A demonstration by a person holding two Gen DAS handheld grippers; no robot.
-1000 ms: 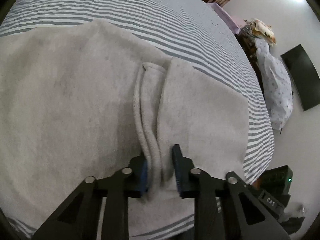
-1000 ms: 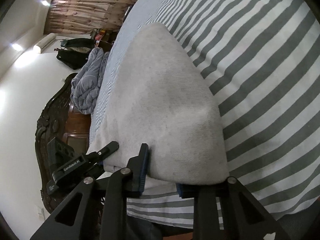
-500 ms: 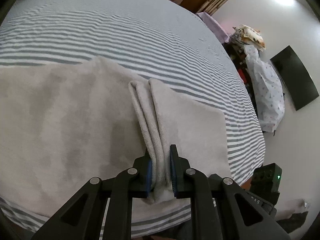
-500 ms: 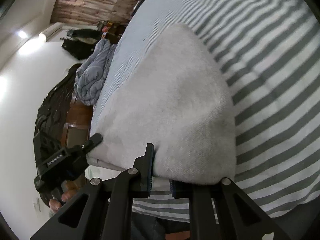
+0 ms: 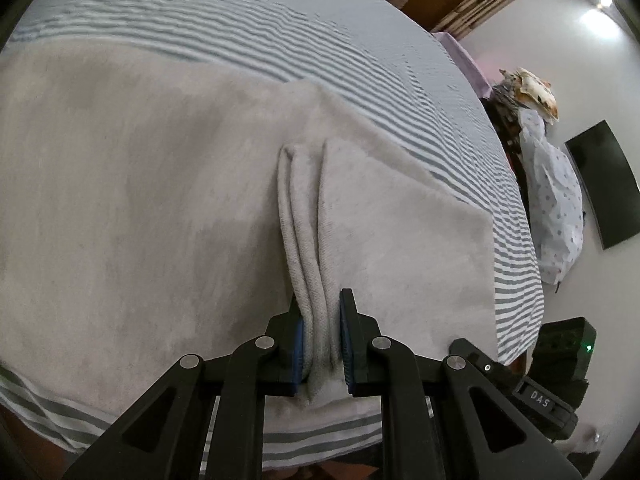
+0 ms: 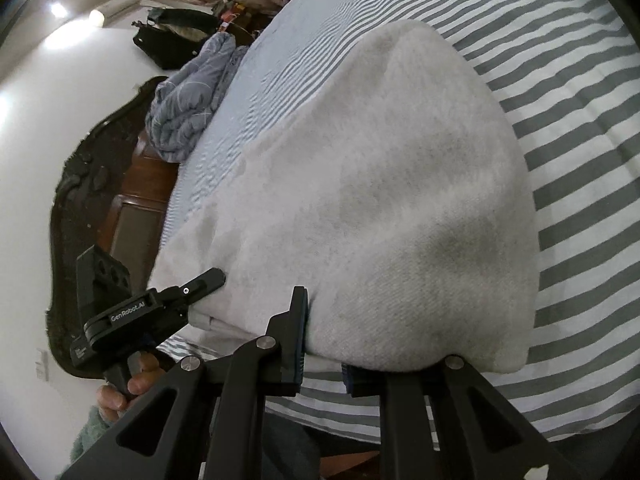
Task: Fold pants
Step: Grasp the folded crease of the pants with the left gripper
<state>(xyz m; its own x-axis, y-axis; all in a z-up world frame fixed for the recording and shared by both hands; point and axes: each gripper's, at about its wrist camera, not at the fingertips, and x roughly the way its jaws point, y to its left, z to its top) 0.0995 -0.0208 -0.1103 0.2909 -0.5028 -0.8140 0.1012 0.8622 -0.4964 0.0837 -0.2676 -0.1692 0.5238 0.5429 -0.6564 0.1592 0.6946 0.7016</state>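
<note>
The light grey pants (image 5: 160, 200) lie on a grey-and-white striped bed (image 5: 280, 24). My left gripper (image 5: 320, 340) is shut on a bunched ridge of the pants' edge near the bed's front edge. In the right wrist view the pants (image 6: 380, 200) drape over my right gripper (image 6: 324, 354), which is shut on their near edge; its right finger is hidden under the cloth. The left gripper (image 6: 200, 280) also shows at the left of that view, held by a hand.
The striped sheet (image 6: 580, 160) spreads to the right. A crumpled blue-grey blanket (image 6: 188, 100) lies by the dark wooden headboard (image 6: 80, 220). A black wall screen (image 5: 604, 184), a dotted cloth pile (image 5: 556, 200) and a black device (image 5: 564, 344) stand at the right.
Both grippers closed on the pants' edge. The left gripper then lifted the pinched ridge, and the pants shifted across the bed.
</note>
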